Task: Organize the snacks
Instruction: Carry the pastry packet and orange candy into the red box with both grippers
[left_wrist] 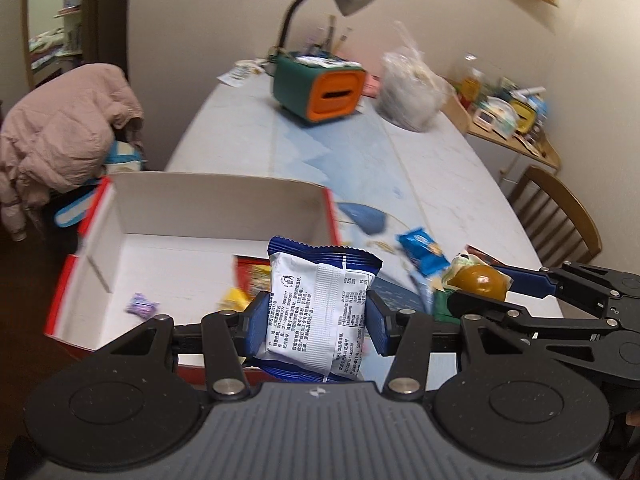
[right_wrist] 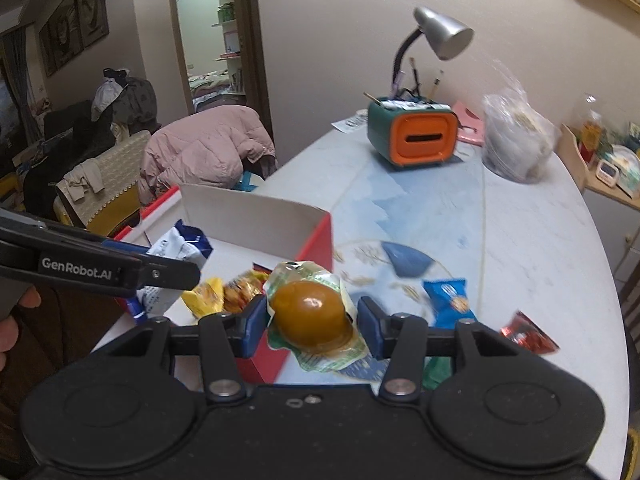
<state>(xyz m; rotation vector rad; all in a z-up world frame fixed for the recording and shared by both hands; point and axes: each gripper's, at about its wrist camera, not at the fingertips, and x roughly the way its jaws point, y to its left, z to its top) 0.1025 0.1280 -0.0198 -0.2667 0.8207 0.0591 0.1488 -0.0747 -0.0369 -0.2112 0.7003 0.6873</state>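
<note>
Snacks are in both claws at once. Left gripper [left_wrist: 318,316] is clamped across the middle of a blue-and-white packet [left_wrist: 320,304], held upright over the near edge of the open red box [left_wrist: 224,206]. Right gripper [right_wrist: 312,318] pinches a brown egg-shaped snack in clear wrap [right_wrist: 310,316], hanging near the box's right corner, roughly over its red side wall.

Inside the box lie a purple candy [left_wrist: 141,305] and a few yellow and orange wrapped pieces [right_wrist: 224,292]. Loose on the table [right_wrist: 520,240] to the right sit a blue packet [right_wrist: 450,300] and a red packet [right_wrist: 528,334].

Likely trouble, as I judge it — the two tools sit close together, so lowering both at once could knock one load against the other. The rounded snack looks slick in its wrap and may squirt from the pads if the squeeze shifts. Released from where it hangs, it could strike the wall and fall on the table — better to bring it further in over the box first
</note>
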